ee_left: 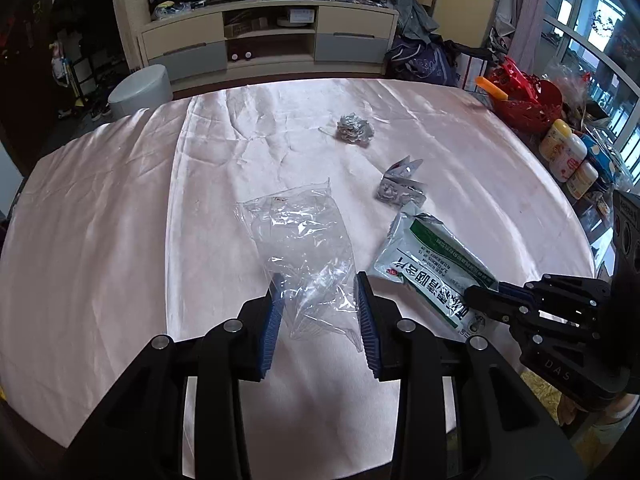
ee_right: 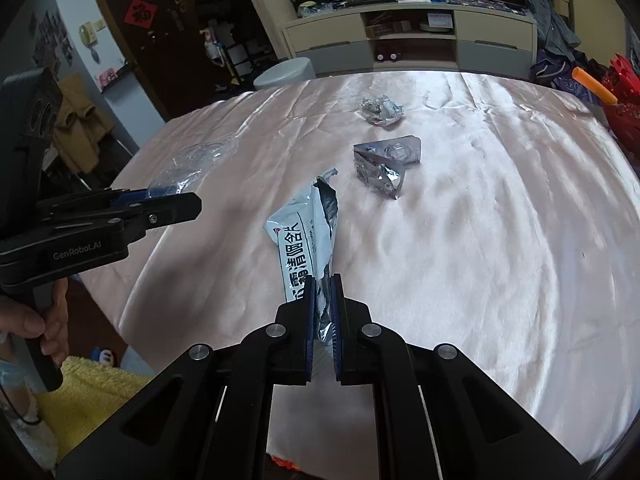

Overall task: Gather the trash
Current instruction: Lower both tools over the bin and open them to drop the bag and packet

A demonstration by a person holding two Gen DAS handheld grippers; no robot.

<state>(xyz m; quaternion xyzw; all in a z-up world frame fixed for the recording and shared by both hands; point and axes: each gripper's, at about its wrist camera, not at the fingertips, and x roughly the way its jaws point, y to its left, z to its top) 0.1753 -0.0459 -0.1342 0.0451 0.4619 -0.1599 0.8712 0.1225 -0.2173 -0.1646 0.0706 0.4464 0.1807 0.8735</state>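
Note:
A pale pink satin cloth (ee_left: 112, 220) covers the table. My left gripper (ee_left: 319, 280) is shut on a crumpled clear plastic bag (ee_left: 304, 236), with its blue pads pressing on both sides. To its right, my right gripper (ee_left: 480, 296) pinches the end of a white and green foil packet (ee_left: 428, 260). In the right wrist view that gripper (ee_right: 322, 280) is shut on the packet (ee_right: 308, 232), which stands up off the cloth. The left gripper (ee_right: 192, 204) appears at the left with the clear bag (ee_right: 196, 156). Farther off lie a folded blister pack (ee_left: 400, 190) (ee_right: 386, 164) and a crumpled foil ball (ee_left: 354, 130) (ee_right: 380, 109).
A red basket (ee_left: 528, 104) and several bottles (ee_left: 564, 152) crowd the table's right edge. Beyond the far edge are a grey stool (ee_left: 140, 90) and a TV cabinet (ee_left: 268, 36). A person's hand (ee_right: 36, 320) holds the left gripper's handle. A yellow towel (ee_right: 92, 392) lies below.

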